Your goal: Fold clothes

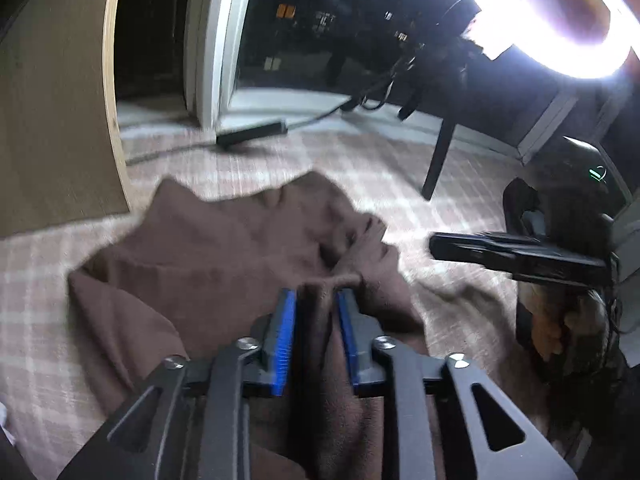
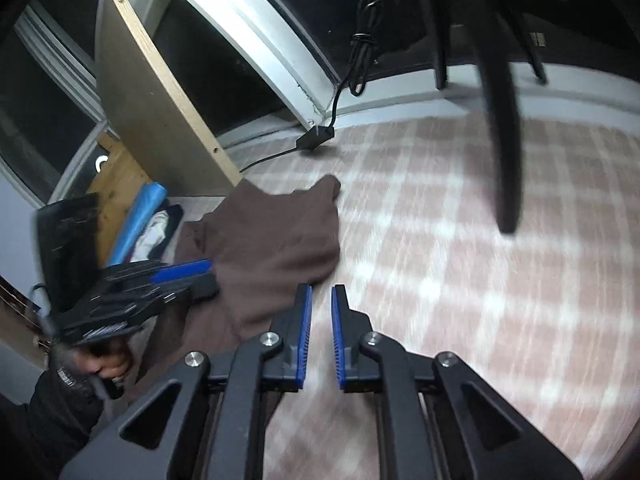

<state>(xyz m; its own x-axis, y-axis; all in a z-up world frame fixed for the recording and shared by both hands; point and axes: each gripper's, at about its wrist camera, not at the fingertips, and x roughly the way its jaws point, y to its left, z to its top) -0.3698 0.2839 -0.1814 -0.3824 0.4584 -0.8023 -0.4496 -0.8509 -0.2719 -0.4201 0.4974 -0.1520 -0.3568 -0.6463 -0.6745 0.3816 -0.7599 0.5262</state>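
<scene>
Fabric first: the brown garment (image 1: pixel 224 248) is lying rumpled on the pink-and-white checked blanket (image 1: pixel 400 200), and a ridge of it runs up right between the blue pads of the left gripper (image 1: pixel 316 300). Looks like those pads are pinching that fold, so the left one is clamped on the cloth, with more of the brown stuff bunched ahead of the fingertips and trailing back under the linkage.

The right gripper (image 2: pixel 321 294) is a different story. Its blue pads sit close together with a thin gap, and all that shows through the gap is checked blanket, so it's got nothing in it. The garment's edge lies just to the left of its left finger, and I can't tell if that finger is brushing the cloth or just beside it.

From the right wrist view, the left gripper is off to the left of the fingers, blurred, with a hand (image 2: pixel 110 366) wrapped around its handle below it. From the left wrist view, the right gripper (image 1: pixel 440 246) pokes in to the right of the fingers, apart from the cloth.

Well ahead of both sets of fingers: a wooden board (image 2: pixel 160 92) leaning up, a black cable (image 2: pixel 360 60), and a very bright ring light (image 1: pixel 560 20) up and to the right.
</scene>
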